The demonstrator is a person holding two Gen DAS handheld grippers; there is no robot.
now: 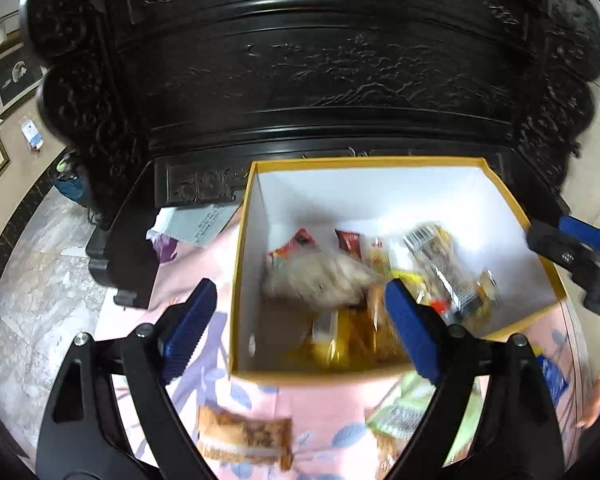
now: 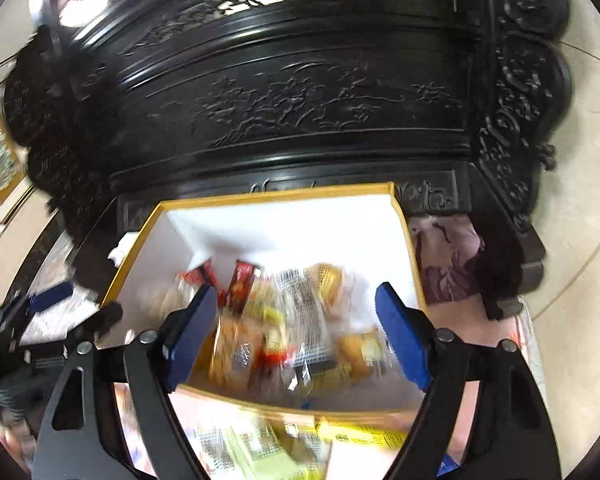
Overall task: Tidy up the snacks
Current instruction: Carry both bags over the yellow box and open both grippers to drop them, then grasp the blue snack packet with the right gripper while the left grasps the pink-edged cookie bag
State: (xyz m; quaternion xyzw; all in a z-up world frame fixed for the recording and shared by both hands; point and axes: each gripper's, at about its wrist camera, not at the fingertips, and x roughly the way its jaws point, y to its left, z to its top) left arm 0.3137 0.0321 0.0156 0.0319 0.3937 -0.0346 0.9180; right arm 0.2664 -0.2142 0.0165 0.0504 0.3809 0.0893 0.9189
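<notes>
Both grippers hang over an open cardboard box (image 1: 512,200) with yellow rims and white inner walls, which fills the lower middle of each wrist view. The left gripper (image 1: 300,328) is spread wide and released, nothing between its 2 blue ribbed pads: its left pad sits outside the box's left wall over the cloth, its right pad over the box's near half. The right gripper (image 2: 302,334) is likewise splayed and empty, both pads above the box interior; it also shows at the right edge of the left wrist view, beyond the box's right rim. The snacks (image 1: 364,276) lie in a loose, blurred heap on the box floor: a pale puffy bag, red-topped packets, yellow wrappers and clear crinkled film with a barcode. The far half of the box floor, under the back wall, is bare white. More packets sit outside the near rim: a tan wafer-like pack (image 1: 246,436) at the bottom left of the left wrist view, and green and yellow ones (image 2: 256,448) at the bottom of the right wrist view. The box rests on a pink tablecloth (image 1: 320,404) with pale blue and lilac leaf prints. Close behind it rises a glossy, black carved wooden chair back (image 1: 332,68). Marble floor (image 1: 32,280) shows at lower left, framed pictures at upper left.
</notes>
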